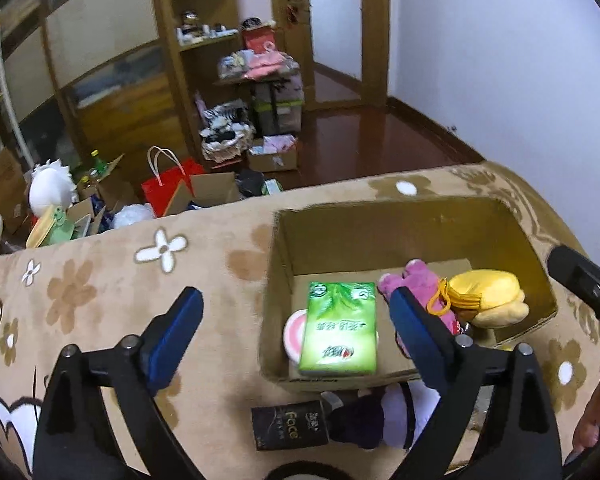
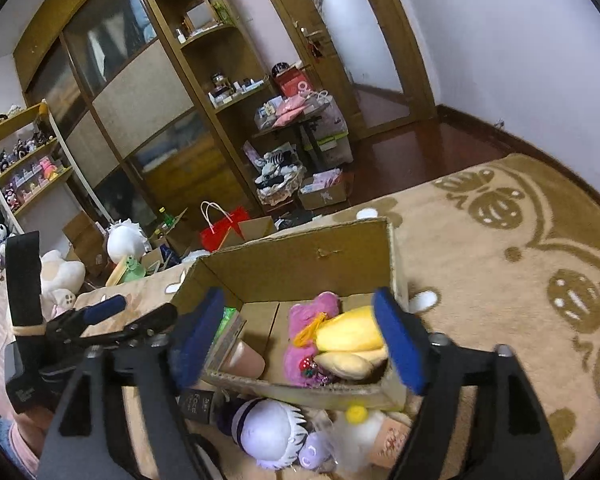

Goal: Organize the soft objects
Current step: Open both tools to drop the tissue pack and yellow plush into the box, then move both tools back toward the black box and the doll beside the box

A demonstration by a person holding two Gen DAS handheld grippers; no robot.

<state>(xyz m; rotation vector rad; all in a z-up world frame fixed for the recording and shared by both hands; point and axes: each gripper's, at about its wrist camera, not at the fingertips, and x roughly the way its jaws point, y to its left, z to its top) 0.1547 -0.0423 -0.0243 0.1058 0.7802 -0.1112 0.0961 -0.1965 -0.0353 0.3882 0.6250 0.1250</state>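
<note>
An open cardboard box (image 1: 284, 248) (image 2: 300, 260) sits on the beige flowered blanket (image 1: 100, 280). Inside lie a green tissue pack (image 1: 340, 328), a pink round item (image 1: 294, 334) under it, a pink plush (image 1: 416, 280) (image 2: 312, 320) and a yellow plush (image 1: 488, 296) (image 2: 352, 336). My left gripper (image 1: 296, 320) is open and empty, above the box's near left corner. My right gripper (image 2: 300, 340) is open and empty over the box's near edge. A white-and-purple plush (image 2: 268, 432) and a black "face" pack (image 1: 290, 426) (image 2: 196, 404) lie in front of the box.
The blanket's far edge drops to a floor crowded with boxes, a red paper bag (image 1: 168, 188) and a white plush (image 1: 52, 188). A wooden wardrobe and shelves (image 2: 140, 80) stand behind. A small white plush with a yellow tip (image 2: 360, 428) lies by the box.
</note>
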